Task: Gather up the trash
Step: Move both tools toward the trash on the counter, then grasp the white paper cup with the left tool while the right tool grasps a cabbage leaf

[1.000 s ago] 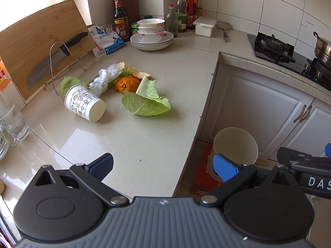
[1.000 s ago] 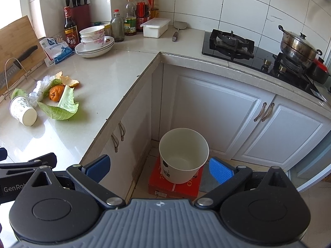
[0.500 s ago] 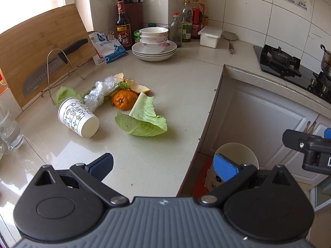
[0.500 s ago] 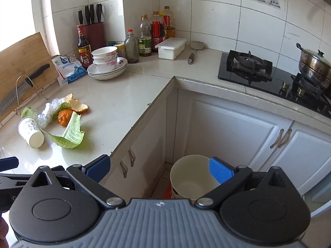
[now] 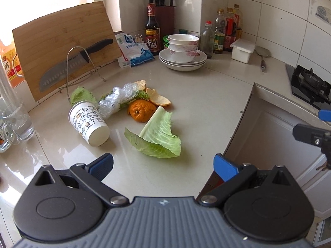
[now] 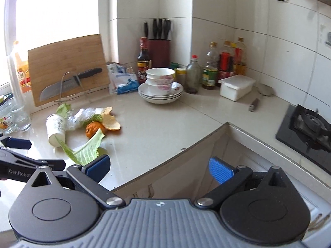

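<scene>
Both the left gripper (image 5: 163, 165) and right gripper (image 6: 158, 167) gape wide and empty above the counter's (image 5: 206, 107) front edge, the cabbage leaf (image 5: 157, 138) (beside a tipped paper cup (image 5: 89, 124)) lying just ahead.

Trash cluster on countertop (image 5: 206, 107), mid-left. Paper cup (image 5: 88, 123): white, line-art print, tipped on its side, mouth facing near-right. Crumpled clear plastic wrap (image 5: 115, 99) touching the cup's far-right side. Small green leaf (image 5: 81, 95) just behind cup. Orange (image 5: 141, 110) right of wrap, peel pieces (image 5: 158, 99) just behind it. Big cabbage leaf (image 5: 158, 140) nearest, pale stem end resting against orange.
</scene>
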